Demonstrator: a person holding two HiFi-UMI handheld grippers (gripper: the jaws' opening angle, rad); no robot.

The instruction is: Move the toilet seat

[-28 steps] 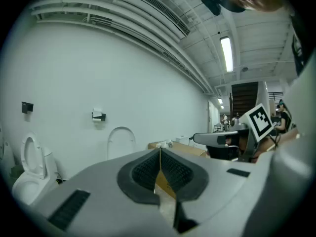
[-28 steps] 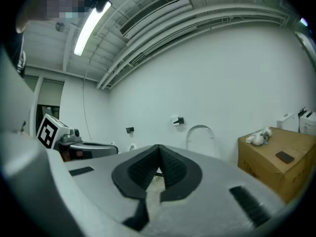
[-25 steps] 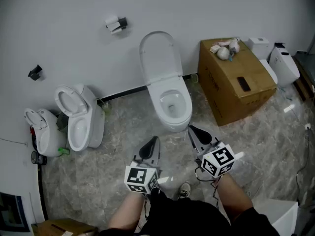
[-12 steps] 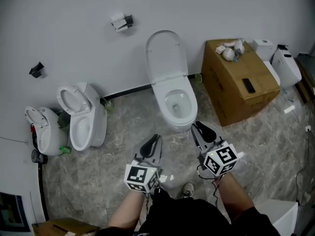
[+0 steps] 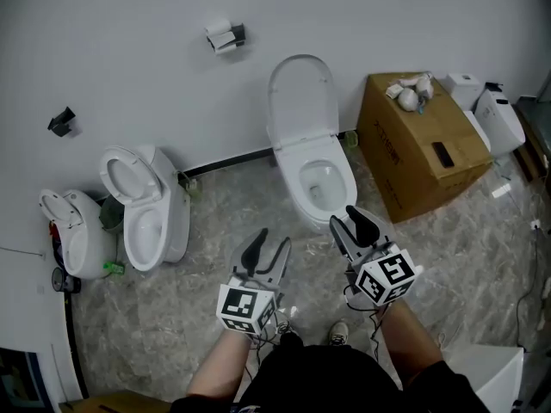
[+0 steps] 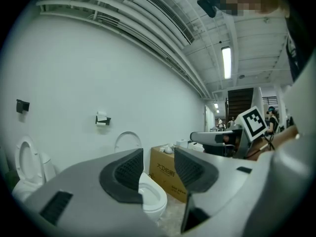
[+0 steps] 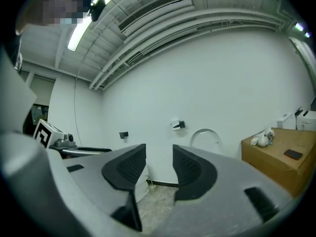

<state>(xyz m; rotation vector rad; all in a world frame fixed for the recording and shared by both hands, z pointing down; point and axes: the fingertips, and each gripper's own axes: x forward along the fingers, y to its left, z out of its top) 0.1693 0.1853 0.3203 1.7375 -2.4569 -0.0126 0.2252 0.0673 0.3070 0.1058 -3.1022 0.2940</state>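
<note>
A white toilet (image 5: 320,183) stands against the wall in the head view, its seat and lid (image 5: 300,97) raised upright. My left gripper (image 5: 265,246) hovers over the floor short of the bowl. Its jaws are opening with nothing between them. My right gripper (image 5: 355,224) is just in front of the bowl's front rim, jaws also opening and empty. In the left gripper view the bowl (image 6: 150,194) shows between the fingers of the left gripper (image 6: 158,169). In the right gripper view the raised lid (image 7: 205,137) lies right of the right gripper (image 7: 159,169).
A second white toilet (image 5: 146,209) with its lid up and a smaller fixture (image 5: 73,231) stand at the left. A cardboard box (image 5: 422,140) sits right of the toilet, white tanks (image 5: 495,110) beyond it. A paper holder (image 5: 225,35) hangs on the wall.
Both grippers' jaws were together a second ago and now stand apart. The toilet has shifted right in the view and the grippers sit slightly nearer its bowl.
</note>
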